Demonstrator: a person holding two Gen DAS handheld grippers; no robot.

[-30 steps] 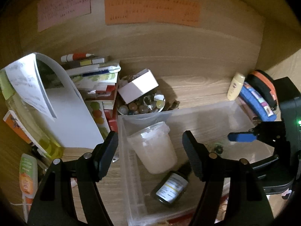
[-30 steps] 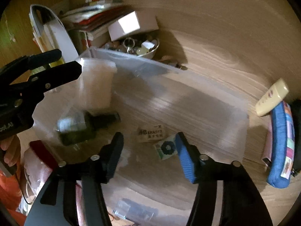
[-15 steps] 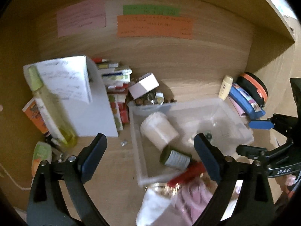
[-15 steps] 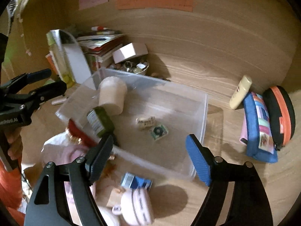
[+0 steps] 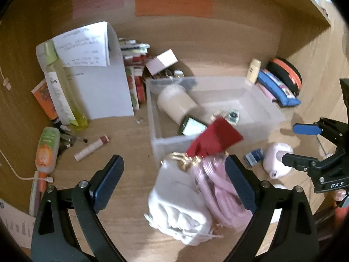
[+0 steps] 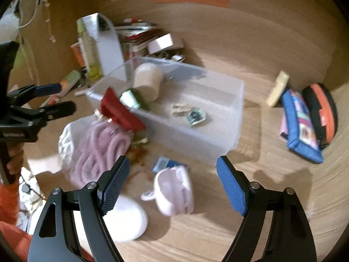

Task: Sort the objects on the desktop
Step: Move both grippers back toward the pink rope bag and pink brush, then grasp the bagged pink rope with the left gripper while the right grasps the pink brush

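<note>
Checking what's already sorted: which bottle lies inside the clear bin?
The dark green bottle with the white label, on its side in the clear bin beside the white jar. The yellow bottle and orange-labelled one are outside, left.

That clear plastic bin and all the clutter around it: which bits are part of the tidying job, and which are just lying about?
Part of the job:
- clear plastic bin
- white cup and dark bottle in it
- pink cable coil
- red pouch
- white cloth bag

Probably just lying about:
- coloured paper notes on the wall
- folded paper sheet
- book pile

Clear plastic bin [image 5: 257, 118] on desk, white jar [image 5: 176, 104] lying inside, dark bottle [image 5: 192, 127] beside it
</note>
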